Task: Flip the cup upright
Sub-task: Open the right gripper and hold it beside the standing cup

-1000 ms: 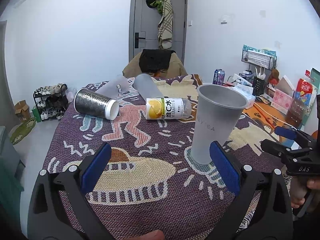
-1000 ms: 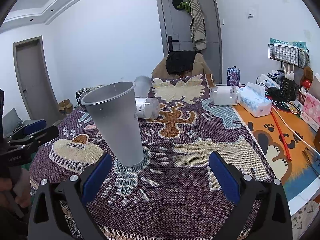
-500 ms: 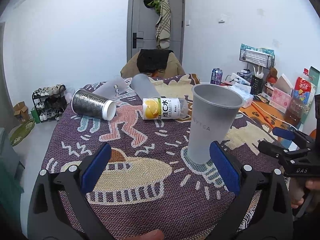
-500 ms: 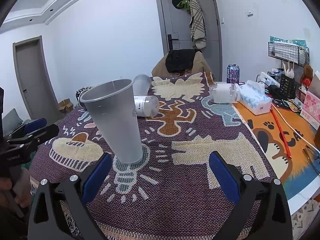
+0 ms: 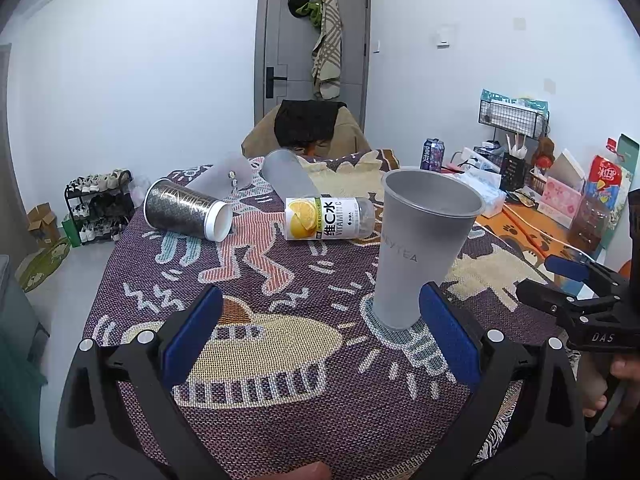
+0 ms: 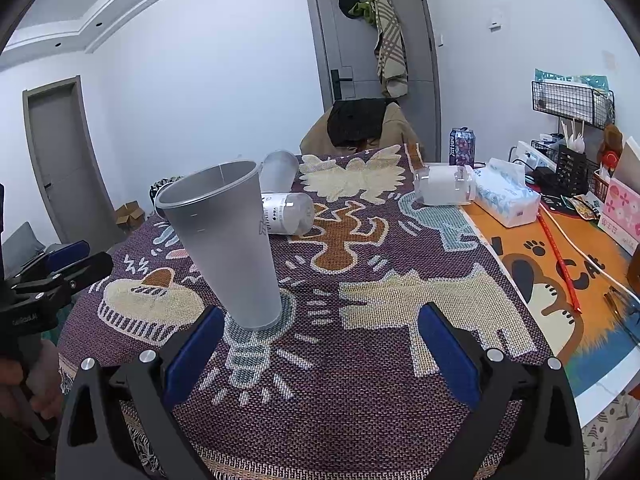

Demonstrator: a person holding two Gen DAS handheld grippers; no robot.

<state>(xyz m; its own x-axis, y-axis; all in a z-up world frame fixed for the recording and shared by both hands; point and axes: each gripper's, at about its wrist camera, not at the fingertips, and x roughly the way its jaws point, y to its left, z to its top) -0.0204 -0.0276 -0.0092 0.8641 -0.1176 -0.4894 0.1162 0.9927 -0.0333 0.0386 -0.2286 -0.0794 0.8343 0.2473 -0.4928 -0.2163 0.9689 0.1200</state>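
A tall frosted grey cup (image 5: pixel 420 252) stands upright, mouth up, on the patterned cloth near the table's front; it also shows in the right wrist view (image 6: pixel 228 240). My left gripper (image 5: pixel 320 332) is open and empty, with the cup just beyond its right finger. My right gripper (image 6: pixel 316 344) is open and empty, with the cup just beyond its left finger. Each gripper shows at the edge of the other's view: the right one (image 5: pixel 576 288), the left one (image 6: pixel 60 264). Neither touches the cup.
Behind the cup lie a vitamin C bottle (image 5: pixel 328 218), a dark tin with a white lid (image 5: pixel 186 210) and two frosted cups (image 5: pixel 288 174) on their sides. A clear jar (image 6: pixel 444 184), a tissue pack (image 6: pixel 506 196) and a can (image 6: pixel 462 146) are at the right.
Both grippers have drifted back and a little sideways, so the cup sits slightly farther from them. The cup stays upright and both grippers stay open.
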